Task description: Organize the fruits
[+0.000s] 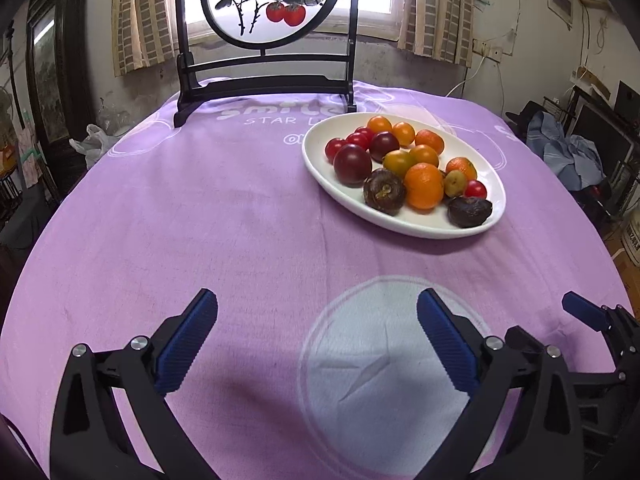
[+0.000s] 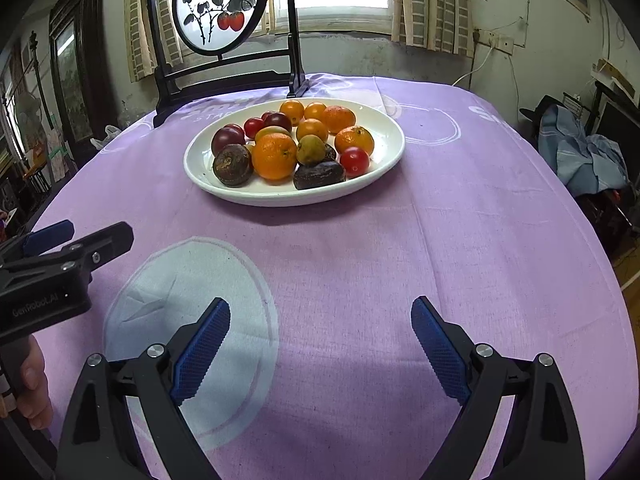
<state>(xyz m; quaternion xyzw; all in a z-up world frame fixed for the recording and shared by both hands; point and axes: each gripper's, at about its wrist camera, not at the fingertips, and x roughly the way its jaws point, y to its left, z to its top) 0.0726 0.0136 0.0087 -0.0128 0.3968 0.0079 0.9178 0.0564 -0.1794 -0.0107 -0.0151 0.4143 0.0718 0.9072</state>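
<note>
Both grippers, left (image 1: pixel 317 312) and right (image 2: pixel 321 320), hang spread wide and empty over the purple cloth (image 1: pixel 240 220), near a fruit-heaped white plate (image 2: pixel 384 120).

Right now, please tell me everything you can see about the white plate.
The white plate is oval, shallow and glossy, like glazed ceramic. It lies flat on the purple tablecloth, past the middle of the table, in front of the dark wooden screen stand. It holds a heap of fruit: oranges, small red and dark purple ones, brown wrinkled ones. Neither gripper touches it.
</note>
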